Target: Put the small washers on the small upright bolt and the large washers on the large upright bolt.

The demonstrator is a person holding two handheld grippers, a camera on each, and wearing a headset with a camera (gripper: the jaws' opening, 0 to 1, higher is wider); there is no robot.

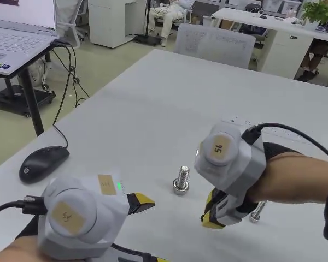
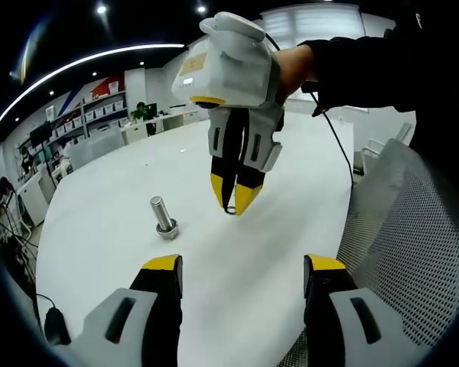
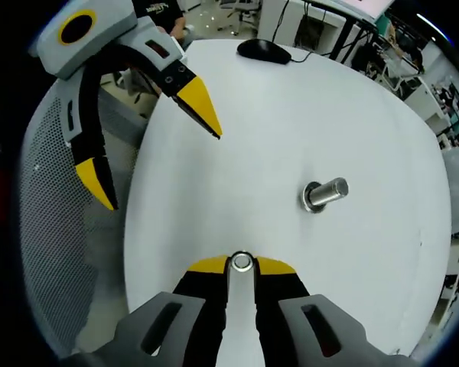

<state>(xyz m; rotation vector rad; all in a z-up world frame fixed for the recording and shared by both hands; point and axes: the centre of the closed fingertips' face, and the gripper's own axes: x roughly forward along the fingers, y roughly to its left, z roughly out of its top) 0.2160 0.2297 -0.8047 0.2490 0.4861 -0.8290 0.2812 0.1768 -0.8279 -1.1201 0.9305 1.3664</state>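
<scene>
The right gripper point(image 3: 241, 269) is being pinched shut on a washer point(image 3: 241, 262) at bottom centre, ready for the upright bolt point(image 3: 321, 193) standing right of centre on the surface point(image 3: 291, 99); the left gripper point(image 2: 243, 264) is being held wide open, empty.

The bolt point(image 1: 181, 180) and washer point(image 3: 242, 262) are shiny metal; the table point(image 1: 153, 109) is smooth, matt white.

Bolt point(image 1: 181, 180) upright on table point(image 1: 169, 109); mouse point(image 1: 44, 162) left of it; laptop point(image 1: 16, 43) behind mouse.
</scene>
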